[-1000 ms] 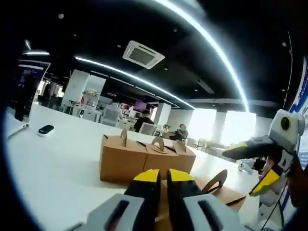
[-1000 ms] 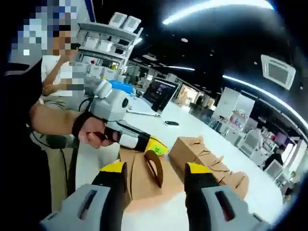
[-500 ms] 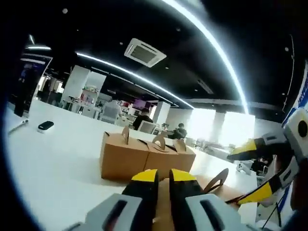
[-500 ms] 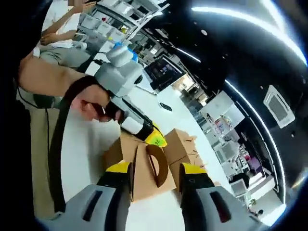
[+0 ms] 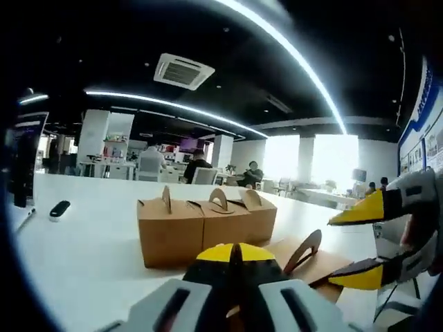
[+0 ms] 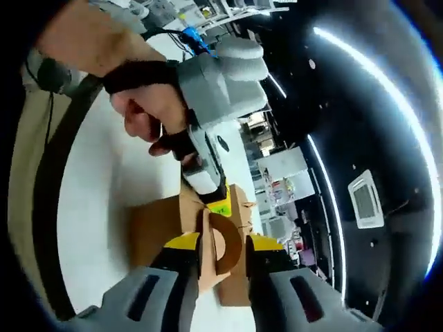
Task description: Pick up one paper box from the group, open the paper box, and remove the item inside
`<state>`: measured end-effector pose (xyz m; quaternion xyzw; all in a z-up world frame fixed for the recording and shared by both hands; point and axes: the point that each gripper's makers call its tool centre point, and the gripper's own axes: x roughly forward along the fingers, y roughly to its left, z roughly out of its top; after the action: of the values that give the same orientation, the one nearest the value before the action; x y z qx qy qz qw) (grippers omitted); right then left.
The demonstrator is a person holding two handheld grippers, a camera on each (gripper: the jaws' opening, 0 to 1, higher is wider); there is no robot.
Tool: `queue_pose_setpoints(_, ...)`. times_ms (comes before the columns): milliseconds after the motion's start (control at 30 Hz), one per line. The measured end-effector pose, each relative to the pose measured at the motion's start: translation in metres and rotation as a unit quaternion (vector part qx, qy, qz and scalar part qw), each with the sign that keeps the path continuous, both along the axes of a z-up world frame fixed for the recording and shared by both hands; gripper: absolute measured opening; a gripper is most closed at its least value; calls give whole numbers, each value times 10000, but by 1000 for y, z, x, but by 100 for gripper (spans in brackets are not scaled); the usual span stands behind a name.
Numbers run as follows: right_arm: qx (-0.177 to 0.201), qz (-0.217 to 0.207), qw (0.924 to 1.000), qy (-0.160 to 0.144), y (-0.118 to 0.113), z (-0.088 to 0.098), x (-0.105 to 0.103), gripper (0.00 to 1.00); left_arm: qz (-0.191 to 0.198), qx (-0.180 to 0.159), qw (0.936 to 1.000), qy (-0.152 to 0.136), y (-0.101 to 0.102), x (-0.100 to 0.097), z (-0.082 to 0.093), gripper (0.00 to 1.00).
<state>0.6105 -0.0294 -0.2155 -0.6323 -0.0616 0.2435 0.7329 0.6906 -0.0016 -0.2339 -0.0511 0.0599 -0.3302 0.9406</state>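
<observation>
currently left tongs (image 5: 234, 250) closed on the near paper box (image 5: 315, 266) on the worktop (image 5: 83, 242). right tongs (image 6: 223, 242) slightly open around its handle (image 6: 225, 238), not clamped. risk: handle tears if yanked.

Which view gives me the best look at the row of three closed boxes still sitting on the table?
The left gripper view: the row of three closed boxes sits centred, each handle visible, beyond the shut left gripper. In the right gripper view, the held box and the left gripper cover most of the row.
</observation>
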Motion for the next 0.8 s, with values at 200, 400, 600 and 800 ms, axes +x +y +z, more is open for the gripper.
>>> queue_pose_setpoints(200,-121,-96,9998,94,0,-13,-1,3,0,80,9999,-61,-3,0,0,4)
queue_pose_setpoints(400,-71,-185,9997,174,6,-11,6,4,-8,105,9999,-39,-2,2,0,4)
queue_pose_setpoints(600,-91,-332,9988,343,6,-12,11,3,8,150,9999,-80,-3,4,0,4)
queue_pose_setpoints(800,236,-203,9995,79,7,-9,8,2,-50,214,9997,-143,-4,2,1,4)
